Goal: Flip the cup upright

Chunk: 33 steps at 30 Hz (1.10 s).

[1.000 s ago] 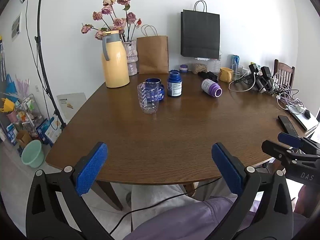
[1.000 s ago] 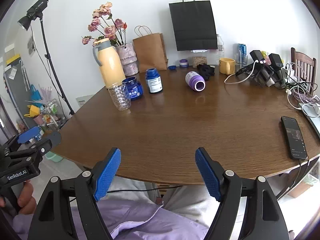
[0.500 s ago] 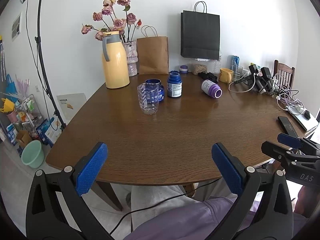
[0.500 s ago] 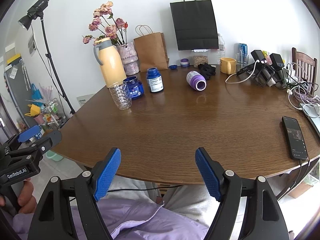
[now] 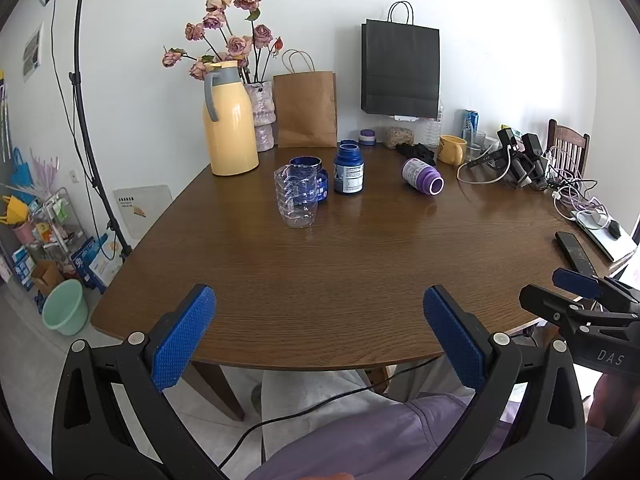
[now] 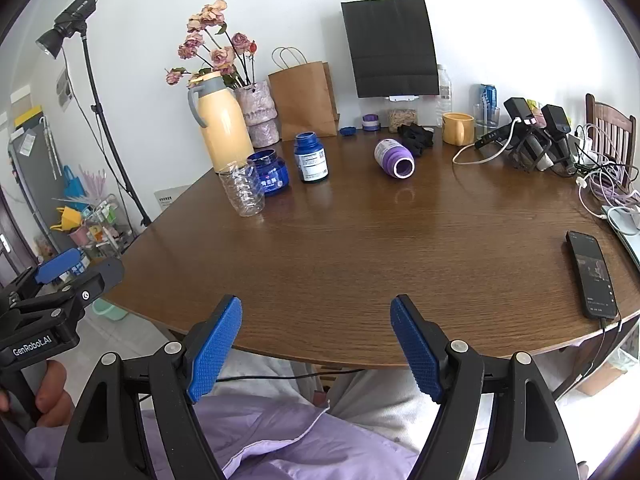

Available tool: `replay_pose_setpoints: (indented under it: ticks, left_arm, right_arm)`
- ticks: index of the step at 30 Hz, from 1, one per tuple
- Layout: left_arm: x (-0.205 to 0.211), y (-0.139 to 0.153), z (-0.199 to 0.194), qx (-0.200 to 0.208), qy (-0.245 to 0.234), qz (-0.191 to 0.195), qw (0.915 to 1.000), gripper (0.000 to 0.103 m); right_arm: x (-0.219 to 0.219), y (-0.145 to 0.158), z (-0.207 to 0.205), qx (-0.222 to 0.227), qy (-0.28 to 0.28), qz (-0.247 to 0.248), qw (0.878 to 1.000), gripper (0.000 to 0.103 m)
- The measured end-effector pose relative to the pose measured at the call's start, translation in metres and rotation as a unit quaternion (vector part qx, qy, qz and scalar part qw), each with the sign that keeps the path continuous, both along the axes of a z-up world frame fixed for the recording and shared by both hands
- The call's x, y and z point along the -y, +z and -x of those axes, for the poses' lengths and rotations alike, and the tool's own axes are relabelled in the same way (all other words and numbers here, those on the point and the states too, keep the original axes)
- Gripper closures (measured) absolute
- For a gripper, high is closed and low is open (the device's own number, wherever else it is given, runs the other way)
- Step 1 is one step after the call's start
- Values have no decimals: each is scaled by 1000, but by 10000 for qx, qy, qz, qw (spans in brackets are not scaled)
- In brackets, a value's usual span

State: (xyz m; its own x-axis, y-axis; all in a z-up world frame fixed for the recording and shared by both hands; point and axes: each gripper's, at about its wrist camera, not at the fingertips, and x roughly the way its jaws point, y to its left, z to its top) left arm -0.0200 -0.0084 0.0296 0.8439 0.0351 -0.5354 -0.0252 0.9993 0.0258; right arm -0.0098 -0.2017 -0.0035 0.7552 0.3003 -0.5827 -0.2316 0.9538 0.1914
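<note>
Cup (image 5: 295, 195), clear ribbed plastic, stands on the wooden table (image 5: 360, 264) toward its far left side, its wider rim up and narrower base on the wood. Just behind it sits a squat blue jar (image 5: 316, 178), and beside that a taller blue bottle (image 5: 349, 170) with a white label. A purple cup (image 5: 422, 176), smooth and round, lies on its side farther right, open mouth facing the near edge.

The left gripper (image 5: 316, 340) hangs at the near edge of the table with its jaws spread wide, nothing between the blue dimpled pads (image 5: 182, 340). The right gripper (image 6: 316, 350) sits the same way, parted and empty, well apart from the cups.

Against the wall a glossy yellow jug (image 5: 229, 120) with a grey handle stands by a brown paper bag (image 5: 306, 110). A flat black phone (image 6: 592, 276) rests near the right edge.
</note>
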Motion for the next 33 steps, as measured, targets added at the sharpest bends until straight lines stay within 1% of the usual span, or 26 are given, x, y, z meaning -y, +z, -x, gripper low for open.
replay_pose_setpoints:
  ticks: [33]
  left_arm:
    - [3, -4, 1, -60, -2, 19, 10000, 0]
  right_arm:
    - [-1, -2, 3, -5, 29, 27, 10000, 23]
